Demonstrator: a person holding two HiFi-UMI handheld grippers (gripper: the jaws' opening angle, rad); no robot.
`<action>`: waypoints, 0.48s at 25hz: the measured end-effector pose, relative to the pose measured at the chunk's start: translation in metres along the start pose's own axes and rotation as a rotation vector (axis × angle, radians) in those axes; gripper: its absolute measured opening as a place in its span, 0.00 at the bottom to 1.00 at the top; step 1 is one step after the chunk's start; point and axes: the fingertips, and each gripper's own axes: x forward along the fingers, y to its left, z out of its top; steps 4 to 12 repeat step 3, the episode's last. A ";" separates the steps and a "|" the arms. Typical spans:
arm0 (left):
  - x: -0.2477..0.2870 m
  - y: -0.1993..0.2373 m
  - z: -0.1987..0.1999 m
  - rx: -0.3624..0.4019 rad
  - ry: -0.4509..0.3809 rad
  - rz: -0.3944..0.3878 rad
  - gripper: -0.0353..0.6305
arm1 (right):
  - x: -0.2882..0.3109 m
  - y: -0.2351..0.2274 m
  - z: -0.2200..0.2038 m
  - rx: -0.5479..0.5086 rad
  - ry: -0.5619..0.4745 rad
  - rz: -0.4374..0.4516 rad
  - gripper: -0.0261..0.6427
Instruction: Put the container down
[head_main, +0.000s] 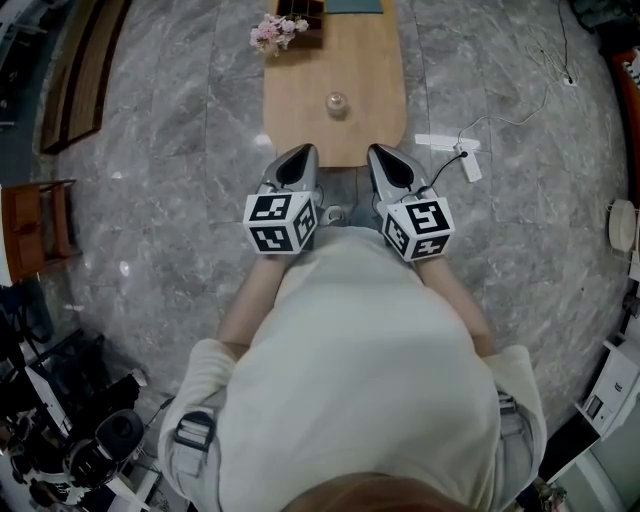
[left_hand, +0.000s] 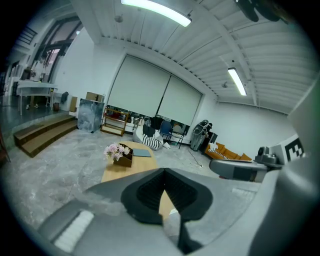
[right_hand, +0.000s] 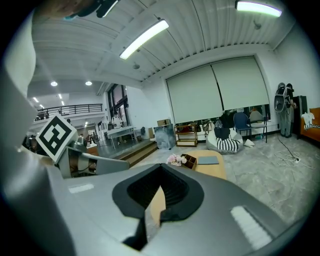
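Note:
A small clear glass container (head_main: 336, 103) stands upright on the light wooden table (head_main: 300, 120), near its middle line. Both grippers hover side by side over the table's near end, short of the container and apart from it. My left gripper (head_main: 297, 158) is shut with nothing in it, and so is my right gripper (head_main: 385, 160). In the left gripper view the shut jaws (left_hand: 165, 172) cover the container; only the table (left_hand: 117, 174) and the flowers (left_hand: 117, 150) show past them. The right gripper view has its shut jaws (right_hand: 161, 167) hiding the container too.
A box of pink flowers (head_main: 278, 30) and a grey-blue pad (head_main: 352, 6) sit at the table's far end. On the floor to the right lies a white power strip (head_main: 468, 165) with its cable. Wooden steps (head_main: 80, 70) and camera gear (head_main: 100, 440) stand at the left.

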 end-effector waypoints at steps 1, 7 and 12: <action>0.001 0.000 0.000 0.000 0.001 -0.001 0.05 | 0.001 -0.001 0.000 -0.003 0.002 0.002 0.04; 0.004 0.001 0.001 0.000 0.003 -0.003 0.05 | 0.004 -0.002 0.000 -0.007 0.007 0.007 0.04; 0.004 0.001 0.001 0.000 0.003 -0.003 0.05 | 0.004 -0.002 0.000 -0.007 0.007 0.007 0.04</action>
